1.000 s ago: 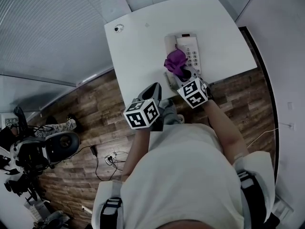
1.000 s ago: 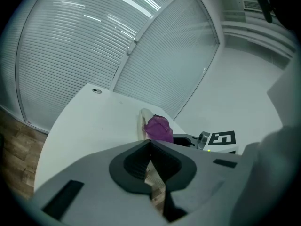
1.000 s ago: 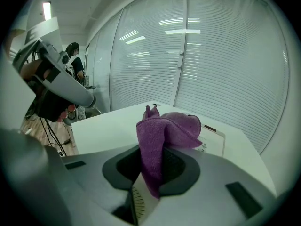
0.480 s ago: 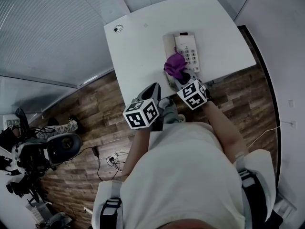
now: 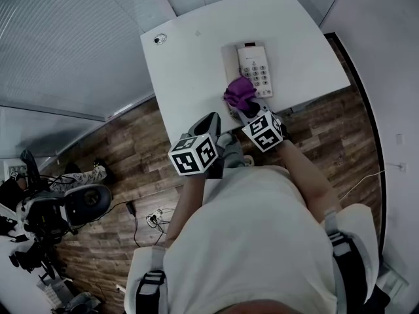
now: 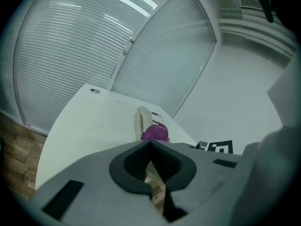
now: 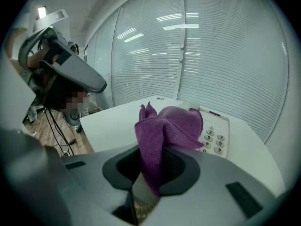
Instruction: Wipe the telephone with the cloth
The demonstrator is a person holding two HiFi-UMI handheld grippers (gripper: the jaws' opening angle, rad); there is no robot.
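Wood flooring (image 5: 131, 142) and slatted blinds (image 5: 65, 38) surround a white table (image 5: 190, 64). A pale telephone (image 5: 254, 67) lies flat toward the table's near edge, about midway along it. Its handset (image 5: 229, 61) sits in the cradle on the left side and its keypad (image 7: 214, 140) faces up.

The right gripper (image 5: 247, 110) reaches over the near edge. Its jaws are clamped on a purple cloth (image 5: 239, 91), which bunches up above them. The cloth lies over the telephone's near end, at the handset side, with the keys showing just beside it.

The left gripper (image 5: 211, 120) hangs just off the near edge, left of the right one and apart from the telephone. Its jaws are pressed together with nothing between them.

A small round fitting (image 5: 160, 39) sits at the table's far left corner. An office chair (image 5: 78, 205) stands on the floor, well away from the table.
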